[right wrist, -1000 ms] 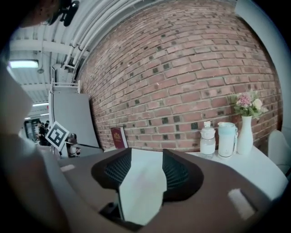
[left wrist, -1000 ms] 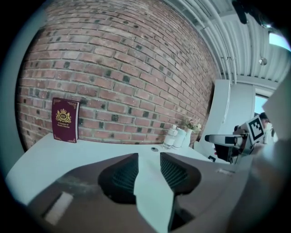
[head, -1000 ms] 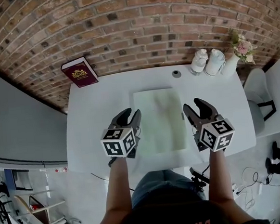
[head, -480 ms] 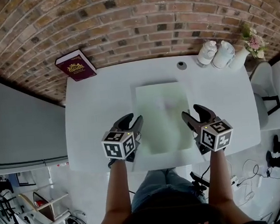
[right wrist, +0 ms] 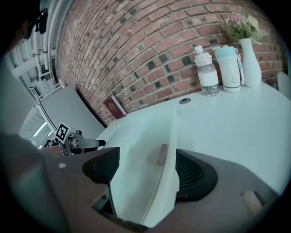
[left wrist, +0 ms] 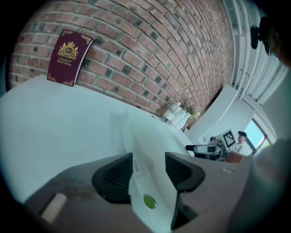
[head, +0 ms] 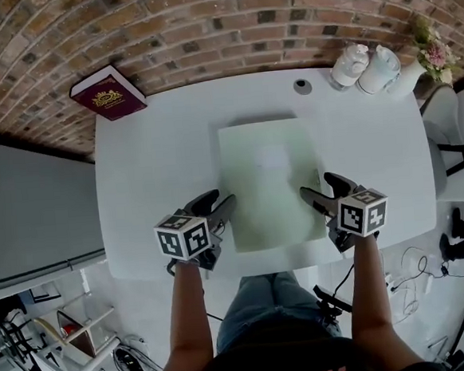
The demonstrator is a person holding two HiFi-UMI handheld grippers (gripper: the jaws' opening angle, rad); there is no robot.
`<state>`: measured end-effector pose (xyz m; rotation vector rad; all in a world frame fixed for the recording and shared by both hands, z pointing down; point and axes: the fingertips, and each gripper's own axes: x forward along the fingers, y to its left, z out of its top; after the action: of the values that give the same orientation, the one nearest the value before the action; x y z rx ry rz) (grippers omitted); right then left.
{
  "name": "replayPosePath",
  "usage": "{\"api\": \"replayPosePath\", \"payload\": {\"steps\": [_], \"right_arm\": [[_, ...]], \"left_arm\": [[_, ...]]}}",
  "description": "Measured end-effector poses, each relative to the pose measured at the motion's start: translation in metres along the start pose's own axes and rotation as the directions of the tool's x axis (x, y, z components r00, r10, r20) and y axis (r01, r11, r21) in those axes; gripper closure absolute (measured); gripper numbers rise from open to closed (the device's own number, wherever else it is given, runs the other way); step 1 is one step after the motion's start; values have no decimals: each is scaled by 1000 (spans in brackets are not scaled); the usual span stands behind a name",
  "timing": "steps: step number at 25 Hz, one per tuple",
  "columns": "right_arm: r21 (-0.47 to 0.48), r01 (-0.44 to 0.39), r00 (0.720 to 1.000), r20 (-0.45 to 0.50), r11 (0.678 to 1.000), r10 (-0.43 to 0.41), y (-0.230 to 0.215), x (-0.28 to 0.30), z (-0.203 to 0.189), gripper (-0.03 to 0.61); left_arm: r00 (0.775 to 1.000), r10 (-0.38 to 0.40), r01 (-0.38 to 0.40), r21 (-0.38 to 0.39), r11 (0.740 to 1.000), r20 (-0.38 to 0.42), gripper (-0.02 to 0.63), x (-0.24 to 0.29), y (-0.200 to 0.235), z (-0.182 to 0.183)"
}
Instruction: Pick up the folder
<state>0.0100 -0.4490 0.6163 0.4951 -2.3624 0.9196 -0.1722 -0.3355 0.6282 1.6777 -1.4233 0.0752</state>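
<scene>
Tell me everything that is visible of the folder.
The folder is pale green, thin, probably plastic, closed, and lies flat on the white table near its front edge. A small green dot shows near its left edge. The left gripper and right gripper each have a side edge between their jaws, which have just been opening and do not press it.

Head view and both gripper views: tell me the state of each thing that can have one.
folder: closed, flat on the table.
left tool: open, jaws have just been opening, folder's edge between them.
right tool: open, jaws have just been opening, folder's edge between them.
book: closed, leaning on the brick wall.
bottle: upright, capped.
flask: upright, lid on.
vase: upright, holding flowers.
</scene>
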Motion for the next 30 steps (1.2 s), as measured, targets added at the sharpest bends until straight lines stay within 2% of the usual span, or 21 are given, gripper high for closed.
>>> {"api": "replayPosePath", "payload": {"steps": [5,8,12,17,30], "right_arm": [[104,-101,990,-86,989,110,-6,13,-15,174],[117,-118,981,-138,986,134,-11,23,-20,170],[106,-110,973,-190,988,129,-17,33,-28,156],[135,-119,970,-197,984,144,-16,37,-30,140],[95,-26,979,-199,995,44,-4,32,-36,110]], "left_arm": [[994,-102,98,-81,992,-39,380,8,-2,-7],[990,-129,124,-82,989,-60,380,13,-6,-9],[991,-105,102,-47,994,-77,380,16,-5,-12],[995,-46,49,28,998,-93,397,19,-5,-15],[998,14,-10,58,998,-59,403,12,-16,-19]]}}
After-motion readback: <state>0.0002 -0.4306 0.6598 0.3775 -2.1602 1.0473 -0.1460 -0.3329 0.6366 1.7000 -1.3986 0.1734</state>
